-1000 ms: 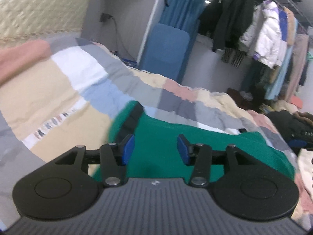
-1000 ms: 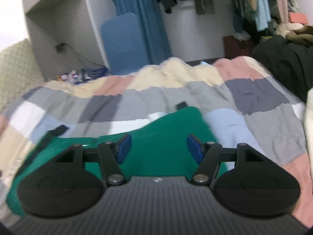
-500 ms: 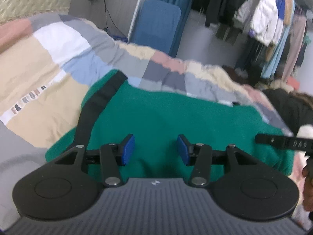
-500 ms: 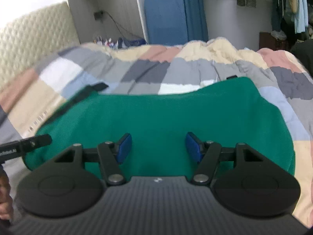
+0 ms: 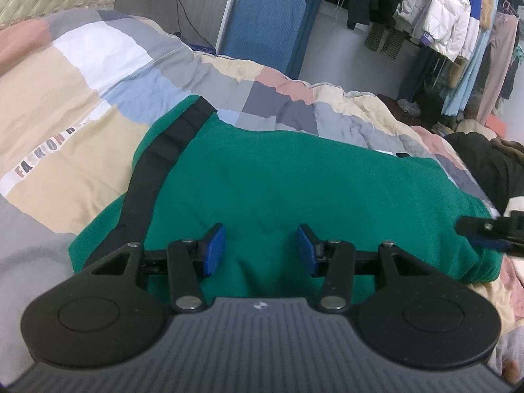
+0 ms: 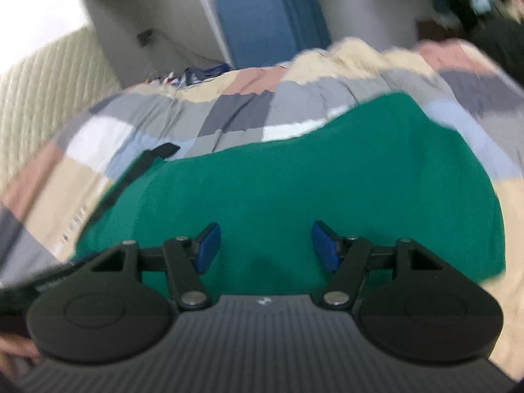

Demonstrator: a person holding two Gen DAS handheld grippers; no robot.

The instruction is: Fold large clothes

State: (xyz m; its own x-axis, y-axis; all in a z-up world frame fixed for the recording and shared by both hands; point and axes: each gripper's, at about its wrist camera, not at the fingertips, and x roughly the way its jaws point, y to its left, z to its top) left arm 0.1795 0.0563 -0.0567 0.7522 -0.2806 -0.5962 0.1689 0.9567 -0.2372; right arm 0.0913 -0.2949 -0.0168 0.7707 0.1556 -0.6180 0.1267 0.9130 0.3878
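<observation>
A green fleece garment [image 5: 294,180] with a black trim strip [image 5: 157,170] lies folded into a wide block on the patchwork quilt; it also shows in the right wrist view [image 6: 311,180]. My left gripper [image 5: 261,250] is open and empty, just above the garment's near edge. My right gripper [image 6: 265,247] is open and empty, also over the near edge. The right gripper's finger tip [image 5: 484,229] shows at the garment's right end in the left wrist view.
The patchwork quilt [image 5: 98,75] covers the bed. A blue chair [image 5: 265,23] stands behind the bed. Hanging clothes [image 5: 452,23] fill a rack at the back right. A dark garment pile [image 5: 484,160] lies at the bed's right.
Both grippers have come closer over the green garment and lowered toward its near edge. The right wrist view is now blurred by motion. Both stay open.
</observation>
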